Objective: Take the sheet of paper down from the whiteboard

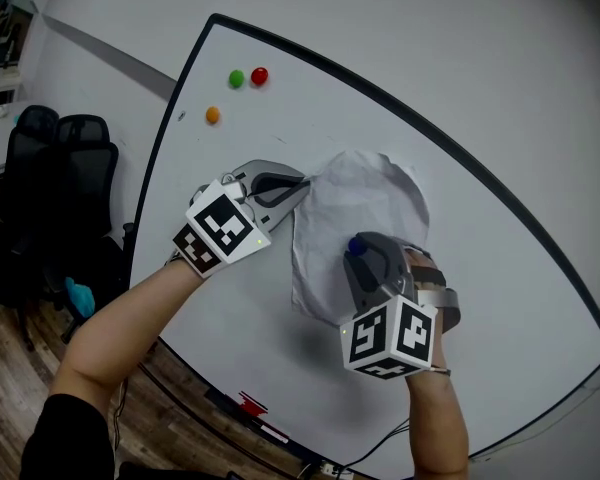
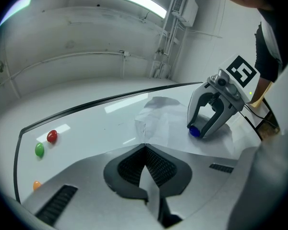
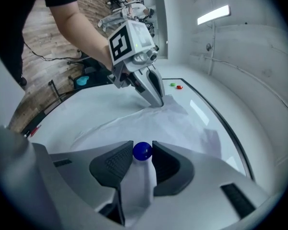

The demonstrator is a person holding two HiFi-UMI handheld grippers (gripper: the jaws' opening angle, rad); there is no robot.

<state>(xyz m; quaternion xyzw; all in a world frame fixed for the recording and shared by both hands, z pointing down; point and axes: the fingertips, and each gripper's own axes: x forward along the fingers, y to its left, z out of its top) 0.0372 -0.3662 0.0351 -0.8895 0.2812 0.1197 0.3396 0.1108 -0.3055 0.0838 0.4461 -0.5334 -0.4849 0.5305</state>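
Our left gripper (image 2: 145, 147) is pinched shut on the edge of the sheet of paper (image 1: 365, 203), which spreads ahead of its jaws on the whiteboard (image 1: 520, 298). Our right gripper (image 1: 360, 255) clasps the blue magnet (image 3: 143, 150) between its jaws. Tugging before that magnet lifts could tear the sheet.

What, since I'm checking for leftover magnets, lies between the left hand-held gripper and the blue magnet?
Only creased sheet of paper runs from the left hand-held gripper to the blue magnet; the head view and left gripper view show it.
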